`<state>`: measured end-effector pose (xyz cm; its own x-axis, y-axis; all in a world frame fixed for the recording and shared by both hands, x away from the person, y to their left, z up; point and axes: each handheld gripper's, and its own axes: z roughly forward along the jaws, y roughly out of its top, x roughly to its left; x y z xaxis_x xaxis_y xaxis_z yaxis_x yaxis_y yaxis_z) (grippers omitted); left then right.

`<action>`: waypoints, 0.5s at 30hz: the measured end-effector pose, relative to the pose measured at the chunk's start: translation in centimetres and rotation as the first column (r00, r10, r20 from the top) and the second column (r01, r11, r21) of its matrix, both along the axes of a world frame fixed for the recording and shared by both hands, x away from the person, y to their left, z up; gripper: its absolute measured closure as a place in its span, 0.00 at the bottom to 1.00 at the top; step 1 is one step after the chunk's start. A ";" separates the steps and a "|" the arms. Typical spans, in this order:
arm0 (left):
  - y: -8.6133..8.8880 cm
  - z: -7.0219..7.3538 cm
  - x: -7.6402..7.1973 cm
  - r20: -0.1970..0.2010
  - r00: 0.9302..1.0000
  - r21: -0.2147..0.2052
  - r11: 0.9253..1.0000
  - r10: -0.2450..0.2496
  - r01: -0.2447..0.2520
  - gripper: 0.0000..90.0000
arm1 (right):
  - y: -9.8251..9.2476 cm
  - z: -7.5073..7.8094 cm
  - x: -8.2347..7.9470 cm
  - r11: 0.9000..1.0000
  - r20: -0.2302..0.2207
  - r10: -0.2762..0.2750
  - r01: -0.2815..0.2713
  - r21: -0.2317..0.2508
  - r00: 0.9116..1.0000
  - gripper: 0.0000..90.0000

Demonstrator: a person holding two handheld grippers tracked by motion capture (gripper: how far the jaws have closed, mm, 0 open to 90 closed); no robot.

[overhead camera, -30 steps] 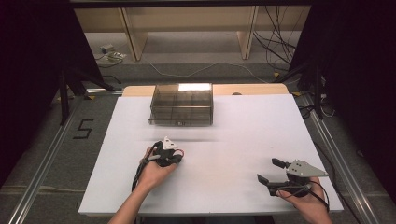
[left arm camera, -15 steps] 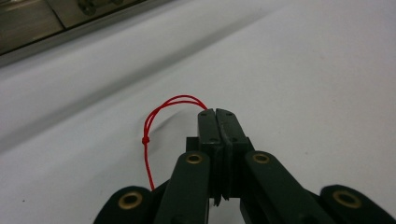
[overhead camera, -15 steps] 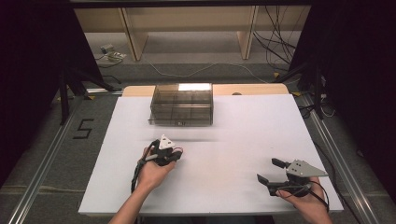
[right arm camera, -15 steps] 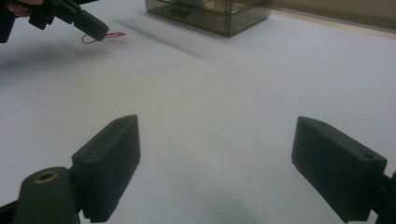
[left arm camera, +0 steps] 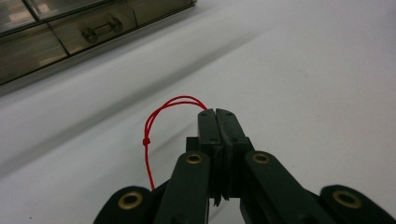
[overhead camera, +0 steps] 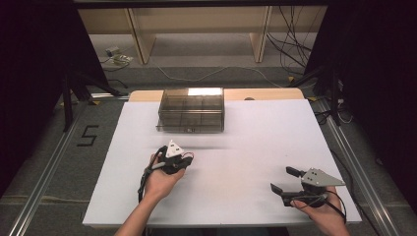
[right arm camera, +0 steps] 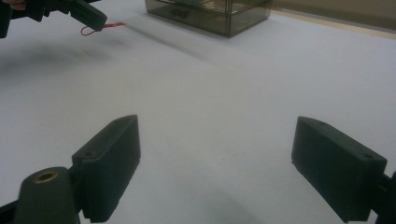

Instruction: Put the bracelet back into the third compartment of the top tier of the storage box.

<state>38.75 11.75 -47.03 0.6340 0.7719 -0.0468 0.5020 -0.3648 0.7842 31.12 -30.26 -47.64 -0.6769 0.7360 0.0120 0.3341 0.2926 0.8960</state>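
Left gripper (left arm camera: 219, 114) is seen with jaws pressed fully together, pinched on a thin red string loop (left arm camera: 159, 122). The loop bulges out at the jaws' 10 o'clock in the left gripper view, its knot hanging below, and appears lifted just off the white table (overhead camera: 255, 162). A tip-only pinch was likely chosen because the string is too fine for anything else.

In the high view the left gripper (overhead camera: 183, 160) sits at 6 o'clock of the smoky drawer box (overhead camera: 192, 109), pointed roughly toward it; the small drawer with the dumbbell handle (left arm camera: 100, 31) looks shut. The string is probably meant for it.

Right gripper (right arm camera: 217, 149) is parked at the table's 5 o'clock, jaws spread wide, nothing between them, apparently kept free to work the drawer.
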 end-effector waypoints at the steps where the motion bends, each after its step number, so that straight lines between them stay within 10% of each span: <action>1: 0.0 0.0 0.0 0.006 1.000 0.005 1.000 -0.003 0.003 1.00 | 0.0 0.0 0.0 1.000 -0.001 -0.001 0.001 0.000 1.000 0.18; 15: -0.4 0.9 0.0 0.060 0.998 0.019 1.000 -0.009 0.008 1.00 | 0.0 0.0 0.1 1.000 -0.001 0.001 -0.001 0.003 1.000 0.18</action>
